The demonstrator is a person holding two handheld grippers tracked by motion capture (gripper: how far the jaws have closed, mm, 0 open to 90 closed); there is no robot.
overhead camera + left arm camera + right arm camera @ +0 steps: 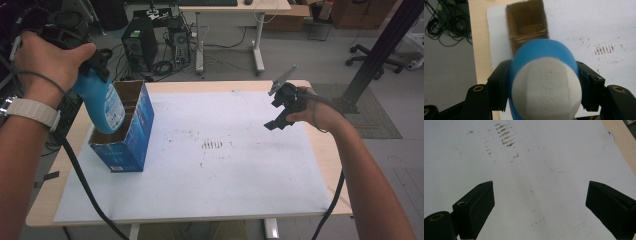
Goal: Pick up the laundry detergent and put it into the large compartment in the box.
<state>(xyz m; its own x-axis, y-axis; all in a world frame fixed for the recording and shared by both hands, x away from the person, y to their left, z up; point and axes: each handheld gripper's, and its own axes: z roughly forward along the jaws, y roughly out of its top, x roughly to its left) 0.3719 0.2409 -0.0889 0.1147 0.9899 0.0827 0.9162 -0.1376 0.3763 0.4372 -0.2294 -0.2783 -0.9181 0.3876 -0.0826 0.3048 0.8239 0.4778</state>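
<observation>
The table (320, 150) is the largest thing here, a pale wooden top almost wholly covered by a white sheet (225, 165) whose edges stop just short of the wood on the left, right and far sides; a patch of brown smudges (212, 145) marks its middle. Most of the sheet lies bare, from the middle across to the right edge and down to the near edge, so there is wide room to move there. At the left edge of the sheet stands a blue cardboard box (137, 135), open at the top, its long axis running from the near side toward the far side, with a cardboard divider (529, 35) across its brown inside. The blue bottle (102, 102) hangs over the near compartment of the box, its long axis tilted: the white cap end (546, 87) points up toward the left hand and the blue base leans down into the box mouth, where its lowest part is hidden by the box wall. The left gripper (544, 80) is clenched on the bottle, one black jaw pressed to each side of it just below the cap. The right gripper (281, 107) hovers over the right part of the sheet, well apart from the box, its jaws spread wide with nothing between them.
</observation>
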